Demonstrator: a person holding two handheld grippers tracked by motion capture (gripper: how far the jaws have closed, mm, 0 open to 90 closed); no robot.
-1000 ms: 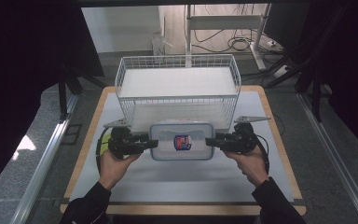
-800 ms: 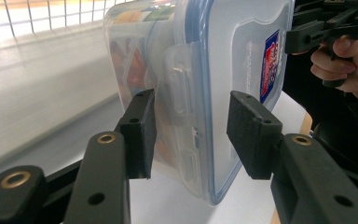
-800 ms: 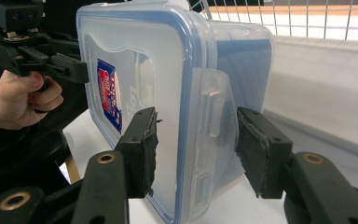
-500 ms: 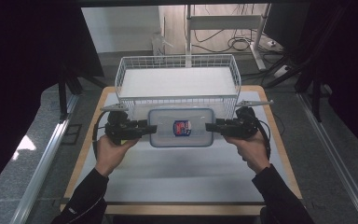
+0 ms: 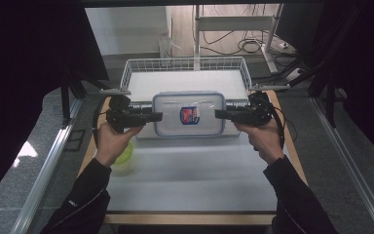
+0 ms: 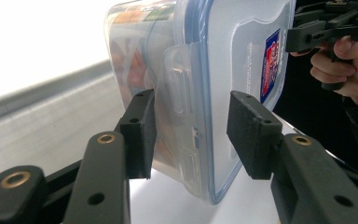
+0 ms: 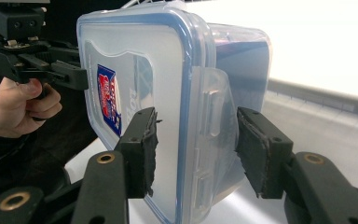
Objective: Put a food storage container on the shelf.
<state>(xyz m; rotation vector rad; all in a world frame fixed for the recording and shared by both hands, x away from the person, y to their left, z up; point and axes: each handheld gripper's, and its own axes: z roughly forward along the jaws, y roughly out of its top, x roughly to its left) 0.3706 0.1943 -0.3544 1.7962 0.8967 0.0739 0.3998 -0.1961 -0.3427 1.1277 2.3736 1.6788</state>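
A clear plastic container (image 5: 188,114) with a blue-rimmed lid and a red-and-blue label hangs in the air, level, just in front of the white wire basket (image 5: 185,61). My left gripper (image 5: 157,117) is shut on its left end and my right gripper (image 5: 220,114) on its right end. In the left gripper view the pads (image 6: 142,135) clamp the container (image 6: 223,56) at its side latch, one on the base and one on the lid. The right gripper view shows the same grip (image 7: 196,140) on the other latch of the container (image 7: 135,60). Coloured contents show faintly through the wall.
The wire basket stands at the back of the white table mat (image 5: 190,180), its near rim partly behind the container. A yellow-green round object (image 5: 125,152) lies on the mat under my left hand. Cables and a stand lie on the floor beyond.
Both hands have lifted the container off the mat and carried it up and away, toward the basket. The grip on both ends is unchanged.
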